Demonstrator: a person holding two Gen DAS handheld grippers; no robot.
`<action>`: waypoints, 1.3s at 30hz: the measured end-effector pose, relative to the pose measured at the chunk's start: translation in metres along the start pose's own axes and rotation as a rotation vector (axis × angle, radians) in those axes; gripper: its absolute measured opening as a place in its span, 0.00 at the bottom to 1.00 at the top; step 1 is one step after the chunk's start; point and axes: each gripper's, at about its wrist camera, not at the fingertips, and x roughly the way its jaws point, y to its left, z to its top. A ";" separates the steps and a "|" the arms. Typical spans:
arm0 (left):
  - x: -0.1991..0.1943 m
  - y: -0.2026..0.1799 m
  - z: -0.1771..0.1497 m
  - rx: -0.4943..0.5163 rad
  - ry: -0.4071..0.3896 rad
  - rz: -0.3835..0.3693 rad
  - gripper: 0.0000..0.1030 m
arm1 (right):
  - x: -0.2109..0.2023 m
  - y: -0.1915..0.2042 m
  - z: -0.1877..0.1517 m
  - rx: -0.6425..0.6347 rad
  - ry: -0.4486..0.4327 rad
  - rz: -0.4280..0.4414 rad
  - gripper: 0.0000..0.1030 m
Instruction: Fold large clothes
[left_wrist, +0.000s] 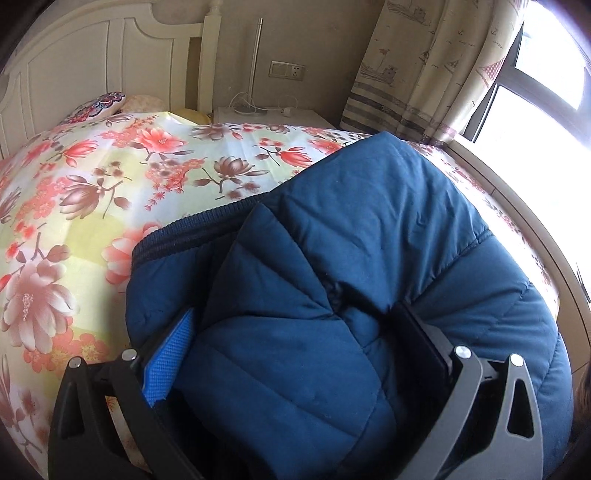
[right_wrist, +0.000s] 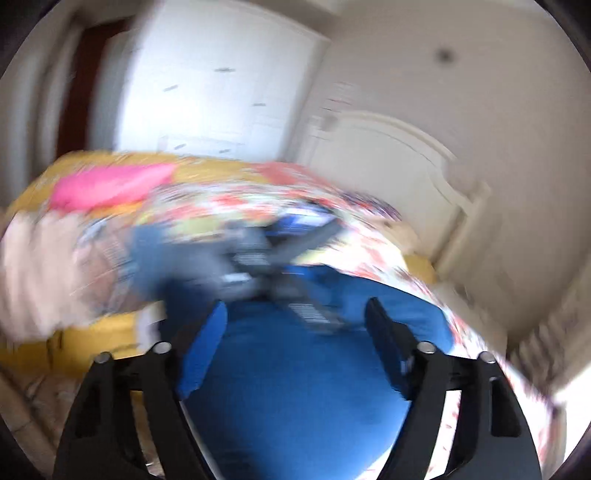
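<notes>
A dark blue quilted jacket (left_wrist: 369, 206) lies bunched on the flowered bedsheet (left_wrist: 110, 166). My left gripper (left_wrist: 295, 310) is shut on a thick fold of it; the padding fills the gap between the blue pad (left_wrist: 170, 362) and the black finger (left_wrist: 424, 343), and creases run into the grip. The right wrist view is smeared by motion. There my right gripper (right_wrist: 297, 304) stands open above the jacket (right_wrist: 295, 387), nothing pinched between its fingers. Beyond it the left gripper (right_wrist: 258, 258) shows as a grey and black blur on the jacket.
A white headboard (left_wrist: 92, 66) and a patterned pillow (left_wrist: 99, 105) are at the bed's far end, with a nightstand (left_wrist: 273, 116) beside them. Curtain (left_wrist: 424, 66) and window (left_wrist: 535, 92) stand on the right. A pink item (right_wrist: 110, 184) lies on the bed; a person's sleeve (right_wrist: 37, 266) is at the left.
</notes>
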 end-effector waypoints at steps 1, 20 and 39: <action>0.000 0.001 0.000 -0.003 0.000 -0.005 0.98 | 0.014 -0.028 0.002 0.053 0.029 -0.034 0.58; 0.002 0.022 -0.008 -0.079 -0.049 -0.059 0.98 | 0.173 -0.115 0.015 0.163 0.371 -0.082 0.50; -0.008 0.019 -0.013 -0.073 -0.085 -0.001 0.98 | 0.121 -0.090 0.018 0.208 0.262 0.024 0.50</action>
